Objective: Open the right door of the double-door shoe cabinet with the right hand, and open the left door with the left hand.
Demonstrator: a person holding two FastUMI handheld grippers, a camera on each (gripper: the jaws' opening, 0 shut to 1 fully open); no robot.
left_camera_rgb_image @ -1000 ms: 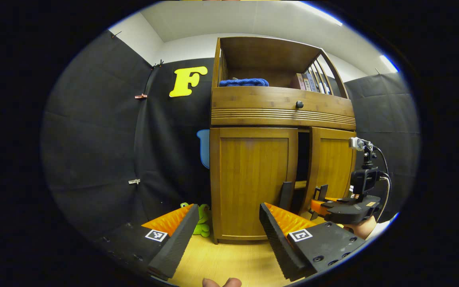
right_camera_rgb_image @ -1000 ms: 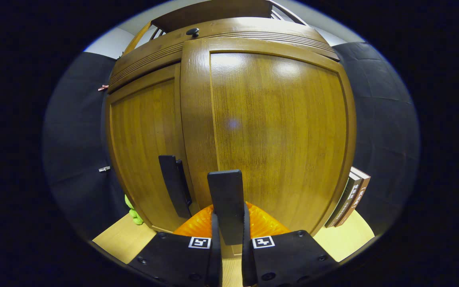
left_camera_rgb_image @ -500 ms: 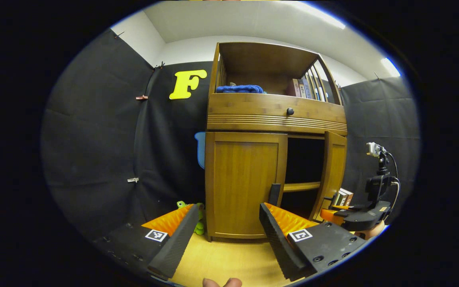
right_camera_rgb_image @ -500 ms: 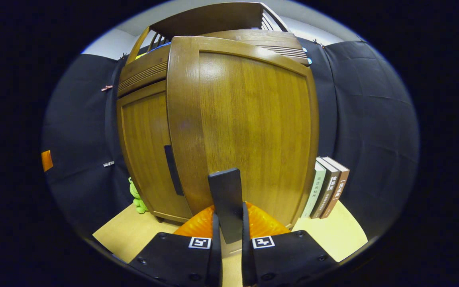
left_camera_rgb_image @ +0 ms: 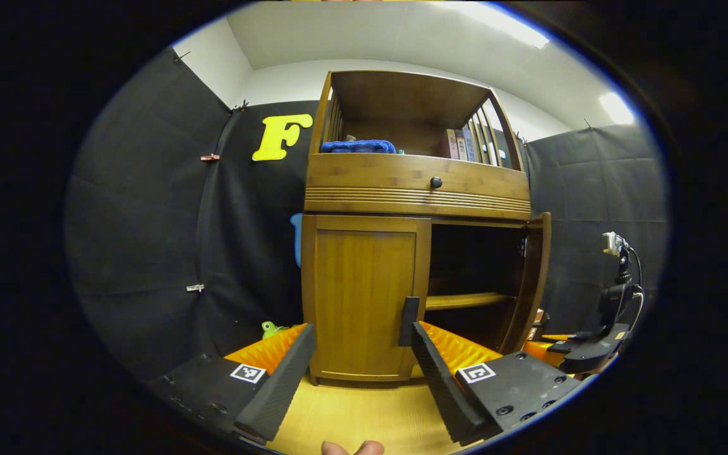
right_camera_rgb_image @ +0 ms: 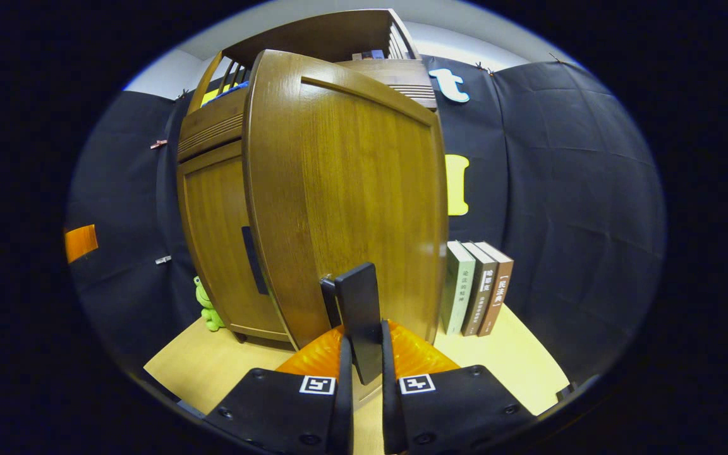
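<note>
Black cloth walls all round, white wall and ceiling above, bright ceiling light at right. Pale wood floor. Books upright near right wall.

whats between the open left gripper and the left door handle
Nothing: in the left gripper view, bare wooden floor separates the left gripper from the left door handle.

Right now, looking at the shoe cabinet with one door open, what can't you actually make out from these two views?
- Right gripper view: the cabinet's inside, hidden by the swung-out right door.
- Left gripper view: the open compartment is too dark to show contents beyond one shelf.
- Left gripper view: the green toy, mostly hidden behind the left gripper.
- Right gripper view: the right door's handle, its lower end covered by the right gripper.
</note>
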